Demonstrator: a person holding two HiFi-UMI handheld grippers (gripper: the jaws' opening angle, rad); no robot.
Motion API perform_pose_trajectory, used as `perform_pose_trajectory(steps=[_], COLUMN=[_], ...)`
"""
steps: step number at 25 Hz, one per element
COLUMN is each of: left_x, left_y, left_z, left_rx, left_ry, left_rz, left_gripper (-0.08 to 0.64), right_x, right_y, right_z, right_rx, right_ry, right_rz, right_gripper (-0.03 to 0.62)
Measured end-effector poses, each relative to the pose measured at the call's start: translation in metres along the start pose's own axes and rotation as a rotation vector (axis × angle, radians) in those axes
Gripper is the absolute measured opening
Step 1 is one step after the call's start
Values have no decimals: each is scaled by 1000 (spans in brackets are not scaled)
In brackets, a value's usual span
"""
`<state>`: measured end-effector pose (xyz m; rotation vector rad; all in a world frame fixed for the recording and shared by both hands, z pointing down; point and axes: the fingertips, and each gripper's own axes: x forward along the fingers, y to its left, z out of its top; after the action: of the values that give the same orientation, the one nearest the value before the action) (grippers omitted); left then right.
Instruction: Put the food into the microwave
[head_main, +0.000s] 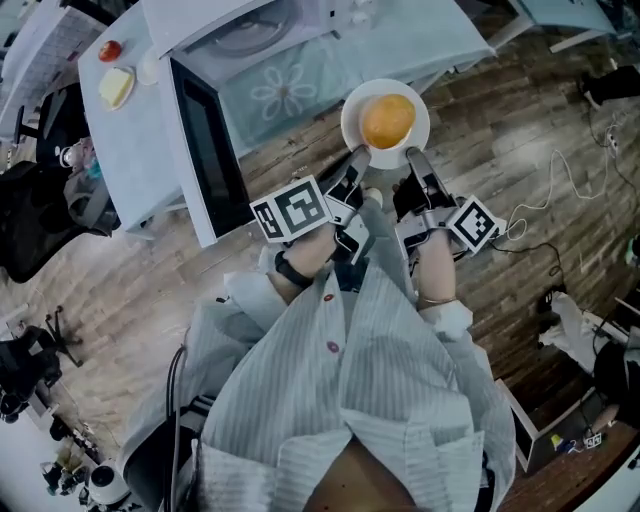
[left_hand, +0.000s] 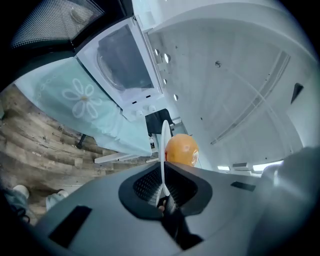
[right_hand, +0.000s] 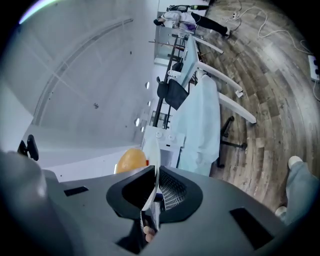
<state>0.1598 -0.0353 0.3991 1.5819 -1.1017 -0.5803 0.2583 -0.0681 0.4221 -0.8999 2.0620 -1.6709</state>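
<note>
A white plate (head_main: 352, 128) carries a round orange piece of food (head_main: 388, 118) and is held in the air over the wooden floor, just off the table's edge. My left gripper (head_main: 355, 160) is shut on the plate's near-left rim and my right gripper (head_main: 413, 158) is shut on its near-right rim. In the left gripper view the plate (left_hand: 164, 145) stands edge-on between the jaws of the left gripper (left_hand: 162, 176), the food (left_hand: 181, 149) beyond it. The right gripper (right_hand: 152, 187) clamps the plate (right_hand: 151, 157) likewise, beside the food (right_hand: 130, 160). The white microwave (head_main: 240, 30) stands on the table with its dark door (head_main: 205, 150) swung open.
A pale blue cloth with a flower print (head_main: 285, 90) covers the table (head_main: 130, 160). A yellow item (head_main: 116, 87) and a red one (head_main: 110, 49) lie on its far left end. Cables (head_main: 560, 190) run across the floor to the right; a black chair (head_main: 40, 230) stands left.
</note>
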Motion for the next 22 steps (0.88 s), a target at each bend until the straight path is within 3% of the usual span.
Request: perform_pose_trajectory(steps=[14, 22], left_x=[43, 42], left_y=[0, 12], left_z=[33, 50], left_rx=[-89, -101], left_ry=[-269, -381], left_rz=[90, 129], left_gripper=[20, 20], right_x=[67, 99], right_y=[3, 3], right_z=[48, 43], right_rx=[-50, -70], right_ry=[328, 486], right_rz=[57, 93], right_gripper=[48, 48])
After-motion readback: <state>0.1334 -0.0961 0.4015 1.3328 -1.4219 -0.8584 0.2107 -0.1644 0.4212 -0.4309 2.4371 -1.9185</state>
